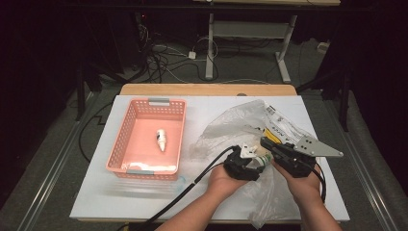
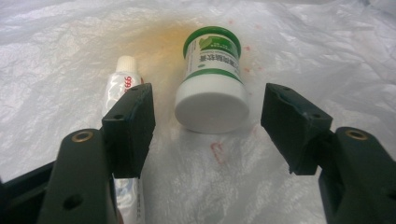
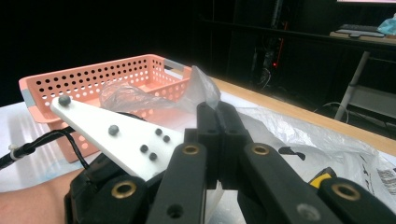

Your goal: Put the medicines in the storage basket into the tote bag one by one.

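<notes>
The jar [image 2: 212,84], white with a green band and green-rimmed top, lies on its side on the bag [image 2: 299,51], base toward the left gripper [image 2: 210,126]. It sits between that gripper's jaws, which stand wide with a clear gap on each side; the pads touch nothing. Just beside the jar lies a tube [image 2: 122,88], white-capped and silvery, partly behind one jaw. The jar's label carries green print too small to read; the tube shows red characters I cannot make out. A yellowish stain and faint red marks show on the plastic around the jar.

The right gripper [image 3: 217,114] has its jaws pressed together on a fold of the clear bag, which rises in a peak above the tips.

In the high view the jar [image 1: 260,159] is at the near right part of the table [image 1: 96,192], between the left gripper [image 1: 248,163] and the right gripper [image 1: 269,144], with the bag [image 1: 231,125] spread from there toward the far right corner. A printed white and yellow packet [image 1: 281,126] lies in the bag; its writing is unreadable. A pink basket [image 1: 126,126] stands toward the left side of the table, holding a small white thing [image 1: 161,139].

The right gripper view shows the basket's [image 3: 93,79] perforated wall and the white plate [image 3: 116,135] on the left gripper.
</notes>
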Available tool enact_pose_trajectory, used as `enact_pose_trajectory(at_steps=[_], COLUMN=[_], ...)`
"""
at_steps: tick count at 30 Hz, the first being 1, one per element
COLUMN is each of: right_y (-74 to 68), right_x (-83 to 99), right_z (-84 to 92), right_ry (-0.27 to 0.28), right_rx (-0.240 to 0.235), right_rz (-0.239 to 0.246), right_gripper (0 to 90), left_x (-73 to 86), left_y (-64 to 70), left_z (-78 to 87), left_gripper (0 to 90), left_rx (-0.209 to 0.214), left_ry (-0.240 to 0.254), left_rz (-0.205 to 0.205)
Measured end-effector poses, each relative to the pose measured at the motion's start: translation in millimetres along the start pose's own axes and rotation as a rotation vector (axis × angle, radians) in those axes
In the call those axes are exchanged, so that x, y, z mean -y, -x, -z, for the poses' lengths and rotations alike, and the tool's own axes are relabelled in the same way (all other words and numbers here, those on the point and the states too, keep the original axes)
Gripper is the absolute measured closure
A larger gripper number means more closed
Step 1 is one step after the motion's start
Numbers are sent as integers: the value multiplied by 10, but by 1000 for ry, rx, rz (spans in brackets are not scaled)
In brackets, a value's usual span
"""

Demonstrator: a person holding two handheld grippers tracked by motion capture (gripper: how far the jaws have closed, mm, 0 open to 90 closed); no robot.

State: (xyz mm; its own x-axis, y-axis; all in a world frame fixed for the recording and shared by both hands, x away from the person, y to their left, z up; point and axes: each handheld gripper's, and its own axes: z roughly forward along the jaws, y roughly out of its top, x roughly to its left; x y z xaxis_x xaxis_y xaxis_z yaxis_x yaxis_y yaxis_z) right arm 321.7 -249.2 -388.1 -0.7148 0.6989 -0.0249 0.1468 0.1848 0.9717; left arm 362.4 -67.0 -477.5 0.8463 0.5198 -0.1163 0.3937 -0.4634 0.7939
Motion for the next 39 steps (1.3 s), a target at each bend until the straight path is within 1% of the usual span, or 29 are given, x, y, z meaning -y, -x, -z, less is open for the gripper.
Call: enact_pose_trajectory(at_steps=[1, 3, 5, 7, 9, 12, 13, 16, 17, 19, 21, 23, 24, 26, 30, 34, 37, 39], right_y=[2, 5, 8, 11, 9, 5, 5, 0, -1, -4, -8, -8, -7, -10, -15, -14, -12, -13], right_x=[0, 0, 1, 0, -1, -3, -3, -1, 0, 3, 6, 7, 8, 8, 10, 11, 8, 5], right_z=[2, 5, 7, 11, 13, 14, 12, 5, 1, -4, -7, -11, -12, -15, -17, -16, -14, -10], right_ry=[1, 0, 1, 1, 0, -1, -1, -1, -2, -3, -7, -6, -6, -7, -10, -11, -8, -7], right_rx=[0, 1, 1, 1, 2, 3, 3, 2, 2, 1, 0, 1, 1, 1, 2, 3, 5, 5], right_rz=[1, 0, -1, 1, -1, -2, 0, -1, -1, 2, -1, 1, 2, 1, -1, -1, 1, 0], right_gripper=[900, 900, 900, 900, 900, 900, 900, 900, 900, 900, 900, 900, 900, 900, 900, 900, 900, 900], left_x=[6, 16, 29, 47, 70, 125, 141, 184, 191, 208, 222, 239, 247, 259, 280, 301, 336, 361], left_y=[2, 10, 15, 23, 40, 77, 83, 94, 95, 102, 107, 105, 109, 108, 117, 115, 93, 76], left_z=[16, 50, 94, 135, 182, 266, 295, 394, 425, 486, 540, 604, 635, 707, 858, 1015, 1131, 1199], left_gripper=[335, 291, 261, 210, 159, 148, 130, 113, 71, 52, 0, 0, 0, 0, 0, 0, 0, 0], left_rx=[5, 7, 18, 31, 23, 37, 40, 52, 57, 59, 55, 54, 62, 58, 55, 41, 31, 19], left_ry=[2, 6, 10, 14, 19, 18, 16, 27, 25, 25, 20, 19, 22, 27, 34, 34, 45, 42], left_rz=[-2, 4, 14, 20, 21, 19, 14, 21, 32, 25, 23, 20, 29, 35, 28, 18, 26, 26])
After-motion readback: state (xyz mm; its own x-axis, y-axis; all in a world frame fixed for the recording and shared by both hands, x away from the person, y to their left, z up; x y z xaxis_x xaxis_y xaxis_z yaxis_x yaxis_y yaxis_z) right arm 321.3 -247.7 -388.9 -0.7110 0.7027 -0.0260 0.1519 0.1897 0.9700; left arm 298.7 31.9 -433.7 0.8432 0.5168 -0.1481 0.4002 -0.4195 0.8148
